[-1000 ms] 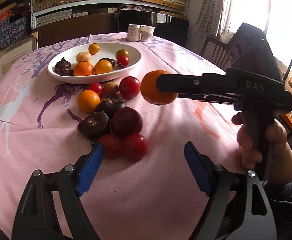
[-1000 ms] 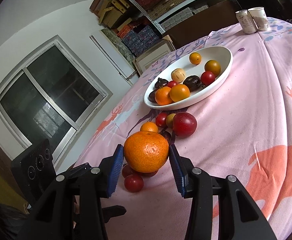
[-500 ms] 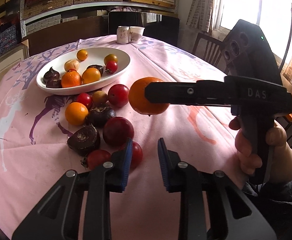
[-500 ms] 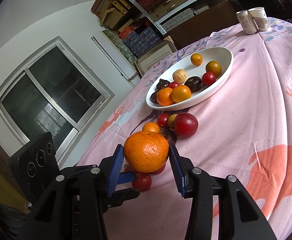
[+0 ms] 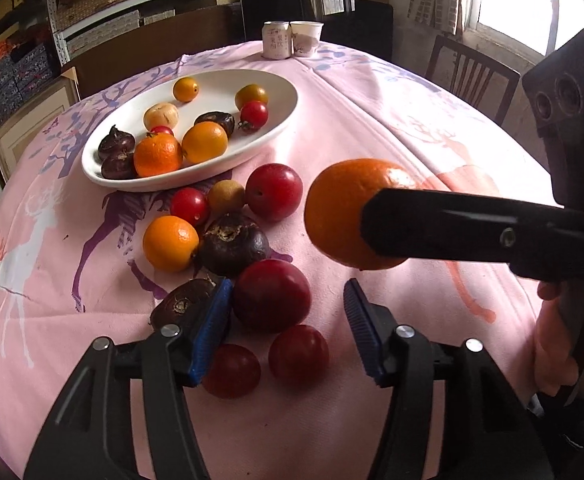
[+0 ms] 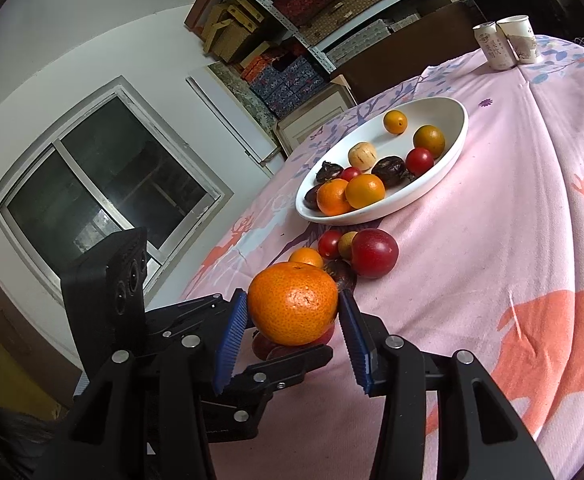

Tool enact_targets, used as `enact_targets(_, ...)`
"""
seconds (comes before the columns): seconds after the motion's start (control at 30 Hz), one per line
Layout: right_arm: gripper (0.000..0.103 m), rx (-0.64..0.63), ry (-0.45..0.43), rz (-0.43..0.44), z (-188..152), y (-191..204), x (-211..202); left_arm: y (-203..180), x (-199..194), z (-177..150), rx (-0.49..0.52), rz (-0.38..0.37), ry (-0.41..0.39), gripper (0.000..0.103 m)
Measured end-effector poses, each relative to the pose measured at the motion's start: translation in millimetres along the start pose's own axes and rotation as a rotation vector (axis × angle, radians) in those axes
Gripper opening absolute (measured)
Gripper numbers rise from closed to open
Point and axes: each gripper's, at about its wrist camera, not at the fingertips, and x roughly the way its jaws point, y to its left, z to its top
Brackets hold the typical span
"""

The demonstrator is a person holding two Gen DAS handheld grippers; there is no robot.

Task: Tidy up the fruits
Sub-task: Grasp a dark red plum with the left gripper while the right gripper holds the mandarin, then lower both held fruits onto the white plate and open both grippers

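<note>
The right gripper [image 6: 294, 314] held a large orange [image 6: 293, 303] clamped between its blue pads, lifted clear of the table [image 6: 492, 240], presumably for carrying to the white bowl [image 6: 444, 160] at one o'clock, where sorted fruit already lay. The left gripper [image 5: 287, 328] stood open and empty, its pads flanking a dark red plum [image 5: 271, 295], likely the next pick. In the right wrist view the orange hid most of the loose pile behind it; the plum's contact with the pads was unclear.
</note>
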Motion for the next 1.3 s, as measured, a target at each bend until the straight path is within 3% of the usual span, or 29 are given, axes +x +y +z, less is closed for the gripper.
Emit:
enact_targets(0.1, 0.048, 0.002, -0.002, 0.01, 0.5, -0.8, -1.1, 1.7, -0.4, -0.4, -0.009, -0.009, 0.0, 0.056)
enact_targets(0.23, 0.048, 0.01, -0.008, 0.024, 0.9, -2.4, -3.0, 13.6, -4.2, -0.6, -0.06, -0.053, -0.008, 0.038)
enact_targets(0.4, 0.048, 0.005, -0.01, 0.02, 1.0, -1.4, -3.0, 4.9, -4.5, -2.5, -0.007, -0.023, -0.016, 0.039)
enact_targets(0.53, 0.048, 0.004, -0.009, 0.016, 0.9, -0.4, -2.8, 1.5, 11.6, 2.5, 0.016, -0.001, 0.042, 0.048)
enact_targets(0.63, 0.048, 0.006, -0.015, 0.019, 0.5, -0.6, -4.5, -3.4, 14.0, 5.1, 0.036, 0.009, 0.042, 0.045)
enact_targets(0.73, 0.048, 0.012, -0.017, 0.023, 0.7, -2.0, -5.1, 0.8, 11.2, 5.0, 0.016, -0.01, 0.026, 0.04)
enact_targets(0.83, 0.048, 0.012, -0.018, 0.028, 0.6, -2.8, -5.0, 8.2, 6.0, 4.4, -0.029, -0.049, 0.01, 0.04)
enact_targets(1.3, 0.048, 0.088, -0.088, 0.036, -0.4, -16.4, -21.7, 36.4, -36.7, 8.6, -0.15, -0.095, -0.152, 0.04)
